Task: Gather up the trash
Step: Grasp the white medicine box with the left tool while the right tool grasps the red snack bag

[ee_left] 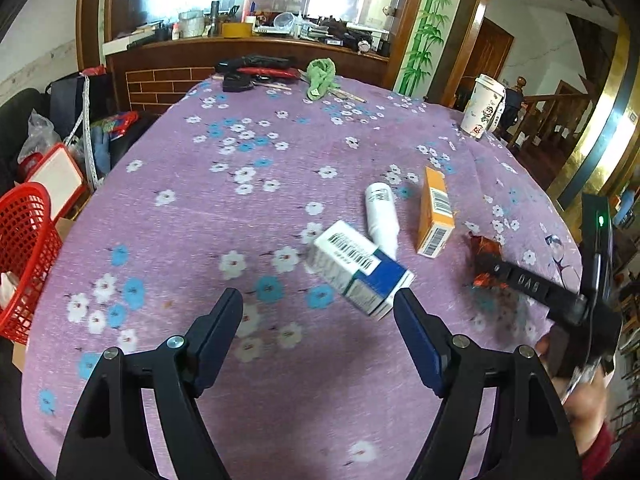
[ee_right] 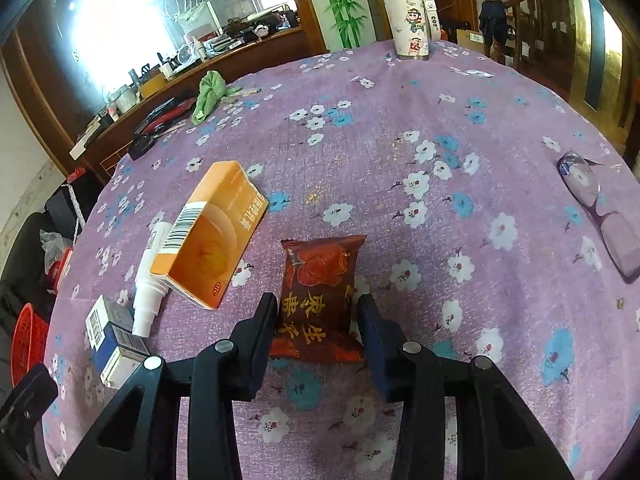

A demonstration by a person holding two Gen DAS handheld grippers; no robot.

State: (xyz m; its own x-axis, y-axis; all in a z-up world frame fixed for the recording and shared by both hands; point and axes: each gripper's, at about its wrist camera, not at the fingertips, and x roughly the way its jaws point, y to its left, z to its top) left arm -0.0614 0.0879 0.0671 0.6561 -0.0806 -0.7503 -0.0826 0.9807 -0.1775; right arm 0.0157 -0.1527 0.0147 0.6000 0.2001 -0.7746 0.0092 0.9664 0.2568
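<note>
On the purple flowered tablecloth [ee_left: 200, 216] lie a white and blue box [ee_left: 360, 272], a white bottle [ee_left: 382, 216] on its side, an orange box [ee_left: 436, 212] and a red snack packet [ee_right: 318, 300]. My left gripper [ee_left: 320, 304] is open, just short of the white and blue box, whose near corner sits by the right finger. My right gripper [ee_right: 316, 312] is open with its fingers on either side of the red packet's near end; it shows in the left wrist view [ee_left: 486, 268] over the packet [ee_left: 482, 246]. The orange box [ee_right: 212, 236], bottle [ee_right: 150, 280] and blue box [ee_right: 114, 340] lie to its left.
A red mesh basket [ee_left: 24, 256] stands off the table's left edge. A white lidded cup [ee_right: 408, 16] stands at the far edge, glasses [ee_right: 596, 204] lie at the right, a green cloth [ee_left: 322, 76] and dark tools [ee_left: 252, 72] at the far side.
</note>
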